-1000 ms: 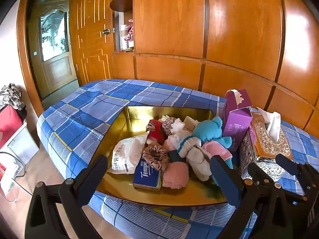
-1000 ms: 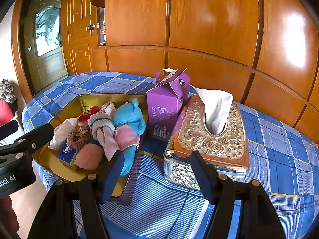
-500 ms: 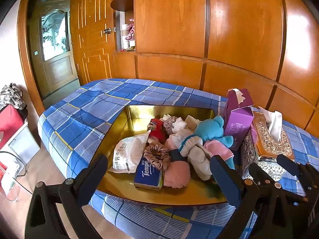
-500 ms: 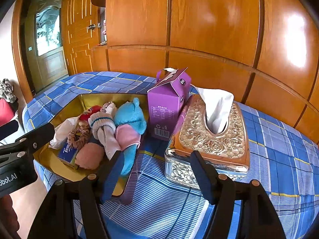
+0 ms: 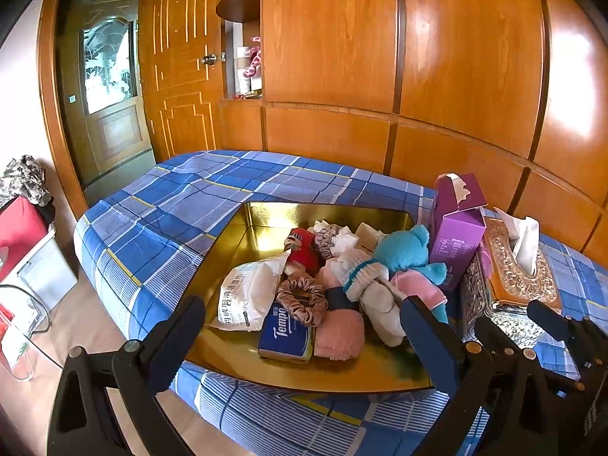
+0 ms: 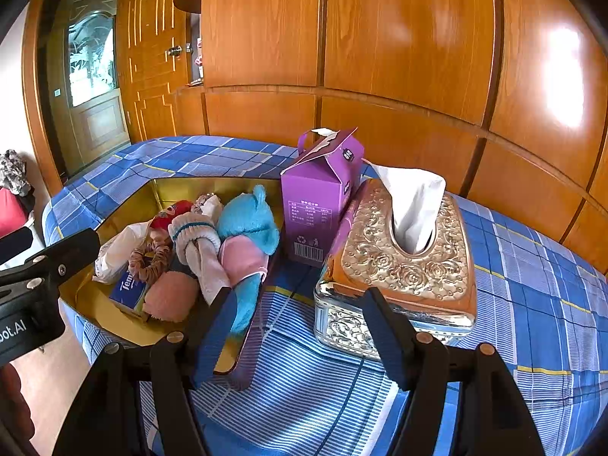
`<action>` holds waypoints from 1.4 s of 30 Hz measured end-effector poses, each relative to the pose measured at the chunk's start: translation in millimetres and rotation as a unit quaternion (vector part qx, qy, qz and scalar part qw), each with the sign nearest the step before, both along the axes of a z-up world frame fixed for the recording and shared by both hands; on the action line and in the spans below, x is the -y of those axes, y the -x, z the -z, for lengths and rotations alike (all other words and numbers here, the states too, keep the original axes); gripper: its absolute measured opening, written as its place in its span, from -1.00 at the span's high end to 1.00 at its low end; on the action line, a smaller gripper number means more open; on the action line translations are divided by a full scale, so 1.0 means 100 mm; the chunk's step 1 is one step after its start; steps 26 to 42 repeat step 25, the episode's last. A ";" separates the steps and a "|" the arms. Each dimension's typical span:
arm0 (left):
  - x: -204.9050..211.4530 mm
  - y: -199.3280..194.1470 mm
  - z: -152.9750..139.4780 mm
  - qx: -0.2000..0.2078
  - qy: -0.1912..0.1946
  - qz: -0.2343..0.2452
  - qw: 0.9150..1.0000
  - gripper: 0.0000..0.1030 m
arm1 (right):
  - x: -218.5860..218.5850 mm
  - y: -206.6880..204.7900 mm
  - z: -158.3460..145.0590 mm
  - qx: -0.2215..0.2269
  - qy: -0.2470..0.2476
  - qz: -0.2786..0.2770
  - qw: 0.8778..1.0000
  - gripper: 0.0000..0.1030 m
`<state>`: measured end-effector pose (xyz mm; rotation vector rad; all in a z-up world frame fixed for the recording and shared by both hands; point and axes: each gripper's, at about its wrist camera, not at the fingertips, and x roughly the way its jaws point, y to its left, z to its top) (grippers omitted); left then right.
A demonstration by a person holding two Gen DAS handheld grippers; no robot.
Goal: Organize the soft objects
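left gripper (image 5: 300,317) jaws wide, empty, above gold tray (image 5: 334,213) of soft toys | right gripper (image 6: 296,306) jaws wide, empty, before tissue box (image 6: 402,266)

We see a purple carton (image 6: 321,205) standing upright on the blue checked cloth (image 6: 532,266), just beside an ornate tissue box (image 6: 399,266) with a white tissue sticking up. Behind them are wooden wall panels (image 5: 456,57) and a door (image 5: 110,95).
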<state>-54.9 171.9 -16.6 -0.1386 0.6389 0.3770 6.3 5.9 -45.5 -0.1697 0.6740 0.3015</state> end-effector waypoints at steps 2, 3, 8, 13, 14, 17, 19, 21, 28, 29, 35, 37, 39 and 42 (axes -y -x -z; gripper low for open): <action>0.00 0.00 0.00 -0.001 0.000 0.001 1.000 -0.99 | 0.00 0.00 0.00 0.000 0.000 0.000 1.000 -0.35; 0.00 0.00 0.00 -0.001 0.000 0.001 1.000 -0.99 | 0.00 0.00 0.00 0.000 0.000 -0.001 1.000 -0.35; 0.00 0.00 0.01 -0.001 0.001 0.001 1.000 -0.99 | 0.00 0.00 0.01 -0.001 0.000 0.001 1.000 -0.35; 0.01 0.00 0.01 -0.002 0.002 0.003 1.000 -0.99 | 0.00 0.01 0.01 -0.001 0.001 0.001 1.000 -0.35; 0.01 -0.01 0.01 -0.003 0.000 0.002 1.000 -0.99 | 0.01 0.01 0.02 -0.001 0.001 0.001 1.000 -0.35; 0.02 0.00 0.00 -0.002 0.003 0.005 1.000 -0.99 | 0.01 0.01 0.02 0.000 0.001 0.001 1.000 -0.35; 0.03 0.03 -0.01 0.010 0.002 0.010 1.000 -0.99 | 0.01 0.01 0.02 0.000 0.002 0.002 1.000 -0.35; 0.05 0.06 -0.03 0.022 -0.007 0.009 1.000 -0.99 | 0.02 0.01 0.02 0.000 0.003 0.003 1.000 -0.35; 0.05 0.05 -0.04 0.020 -0.001 0.015 1.000 -0.99 | 0.06 0.03 -0.02 0.007 -0.003 0.005 1.000 -0.35; 0.05 0.05 -0.04 0.020 -0.001 0.015 1.000 -0.99 | 0.06 0.03 -0.02 0.007 -0.003 0.005 1.000 -0.35; 0.05 0.05 -0.04 0.020 -0.001 0.015 1.000 -0.99 | 0.06 0.03 -0.02 0.007 -0.003 0.005 1.000 -0.35; 0.05 0.05 -0.04 0.020 -0.001 0.015 1.000 -0.99 | 0.06 0.03 -0.02 0.007 -0.003 0.005 1.000 -0.35; 0.05 0.05 -0.04 0.020 -0.001 0.015 1.000 -0.99 | 0.06 0.03 -0.02 0.007 -0.003 0.005 1.000 -0.35; 0.05 0.05 -0.04 0.020 -0.001 0.015 1.000 -0.99 | 0.06 0.03 -0.02 0.007 -0.003 0.005 1.000 -0.35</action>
